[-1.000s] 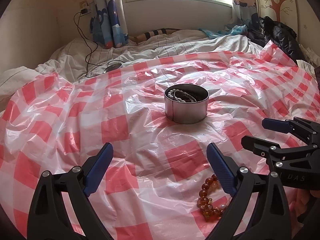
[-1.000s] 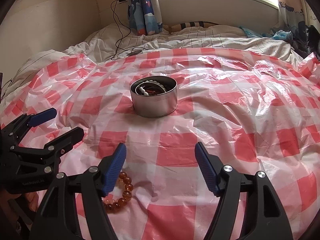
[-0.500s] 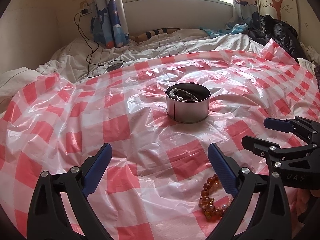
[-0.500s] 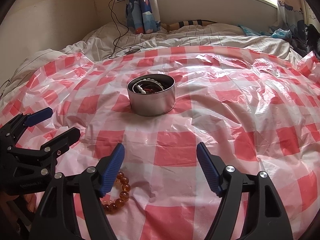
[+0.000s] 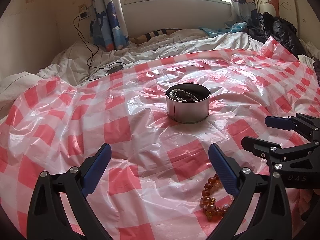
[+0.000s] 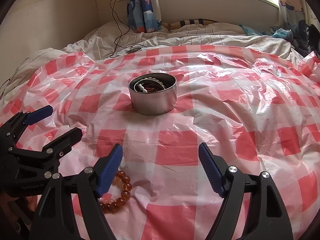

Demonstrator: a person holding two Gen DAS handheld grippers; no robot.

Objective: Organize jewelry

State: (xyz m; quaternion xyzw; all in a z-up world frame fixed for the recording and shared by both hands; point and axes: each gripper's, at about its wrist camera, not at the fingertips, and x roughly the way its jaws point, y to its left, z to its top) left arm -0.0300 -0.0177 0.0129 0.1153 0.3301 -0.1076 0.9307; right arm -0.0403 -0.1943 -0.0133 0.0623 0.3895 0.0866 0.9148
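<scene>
Amber bracelet (image 6: 120,192) lies untouched; both grippers' fingers spread, the right's just widening.

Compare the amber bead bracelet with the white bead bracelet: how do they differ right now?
The amber bead bracelet lies loose on the checked plastic sheet, near the grippers; the white bead bracelet is already inside the round metal tin. The amber one has glossy translucent orange beads, the white one opaque pale beads. Both are strings of round beads.
</scene>
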